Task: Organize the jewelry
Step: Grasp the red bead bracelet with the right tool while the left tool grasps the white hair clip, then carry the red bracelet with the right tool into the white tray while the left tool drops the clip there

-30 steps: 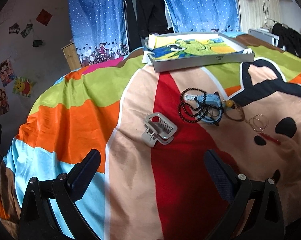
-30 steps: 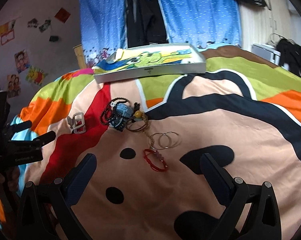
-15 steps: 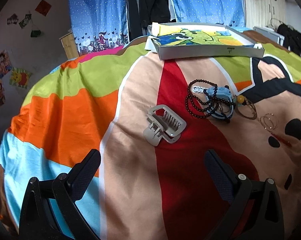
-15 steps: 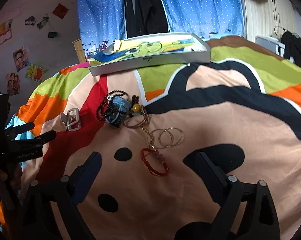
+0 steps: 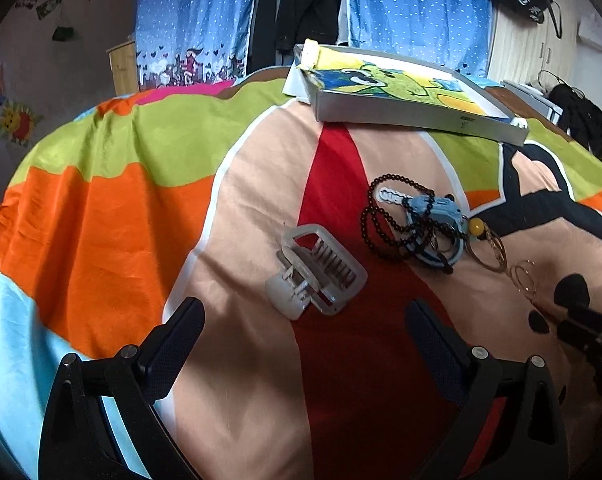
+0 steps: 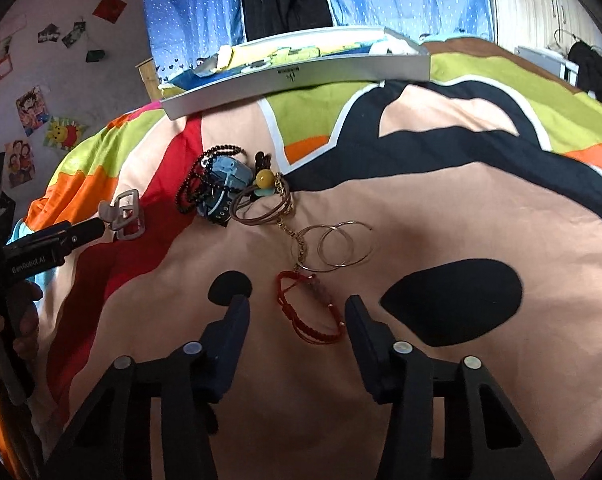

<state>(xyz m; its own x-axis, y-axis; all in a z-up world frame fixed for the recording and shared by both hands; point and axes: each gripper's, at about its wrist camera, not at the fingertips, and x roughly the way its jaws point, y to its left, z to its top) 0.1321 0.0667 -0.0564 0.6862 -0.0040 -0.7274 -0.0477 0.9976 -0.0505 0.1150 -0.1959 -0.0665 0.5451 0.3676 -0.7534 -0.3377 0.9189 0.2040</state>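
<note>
The right tongs stand spread around a red braided cord bracelet lying flat on the colourful bedspread; it looks light and limp, so a pinch across the bunched cords should hold. The left tongs, also spread and empty, face a stiff pale plastic claw hair clip just beyond, best gripped across its frame.

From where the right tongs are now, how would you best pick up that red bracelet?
Pinch the near loop of the red bracelet from above: it lies flat and limp on the bedspread, directly between the open right tongs, clear of the hoop earrings.
</note>
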